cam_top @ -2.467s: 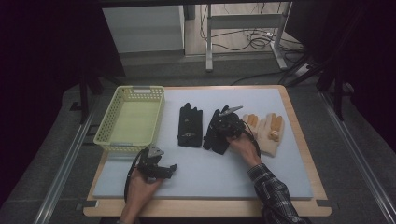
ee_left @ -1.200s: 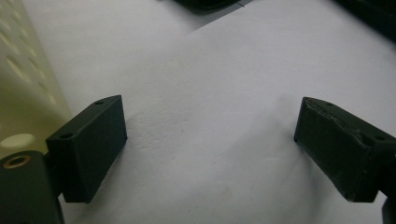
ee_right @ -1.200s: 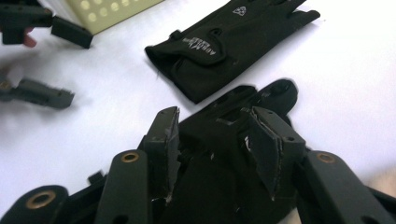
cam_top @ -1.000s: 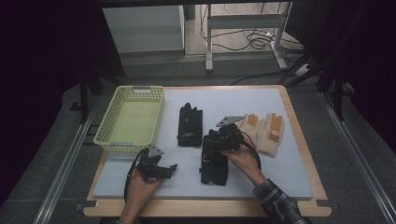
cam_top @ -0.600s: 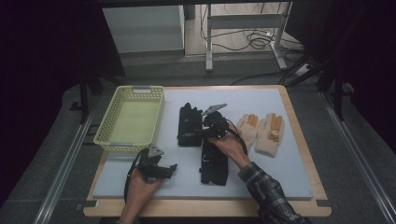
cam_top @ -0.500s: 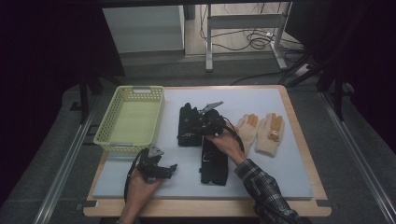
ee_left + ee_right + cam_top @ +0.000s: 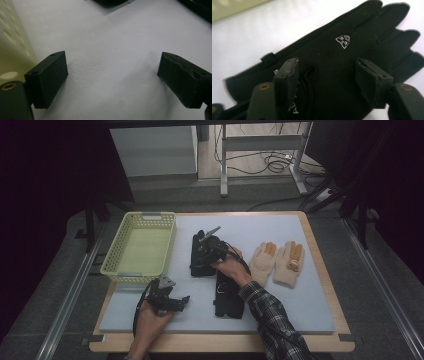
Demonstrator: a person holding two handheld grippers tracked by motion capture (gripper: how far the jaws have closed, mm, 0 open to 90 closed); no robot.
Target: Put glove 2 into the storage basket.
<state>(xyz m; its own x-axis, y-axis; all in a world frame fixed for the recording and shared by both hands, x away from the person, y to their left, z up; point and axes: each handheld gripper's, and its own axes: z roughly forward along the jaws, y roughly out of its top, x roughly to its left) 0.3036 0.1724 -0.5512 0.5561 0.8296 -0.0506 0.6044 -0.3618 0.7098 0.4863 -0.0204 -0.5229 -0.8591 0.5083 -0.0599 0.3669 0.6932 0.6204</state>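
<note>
The right claw is hovering spread over the far black glove at the frame's centre; its jaws have just been opening, with nothing pinched between them. The glove's length is running up-frame, cuff nearest. The left claw, spread and empty, is resting well apart at lower left, so the right is nearer.

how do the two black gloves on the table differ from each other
The far black glove lies beside the yellow basket, with the right gripper over it, jaws apart, having just been opening. The near black glove lies closer to the table's front edge, by the sleeve, with no gripper on it. Both lie flat on the white mat.
</note>
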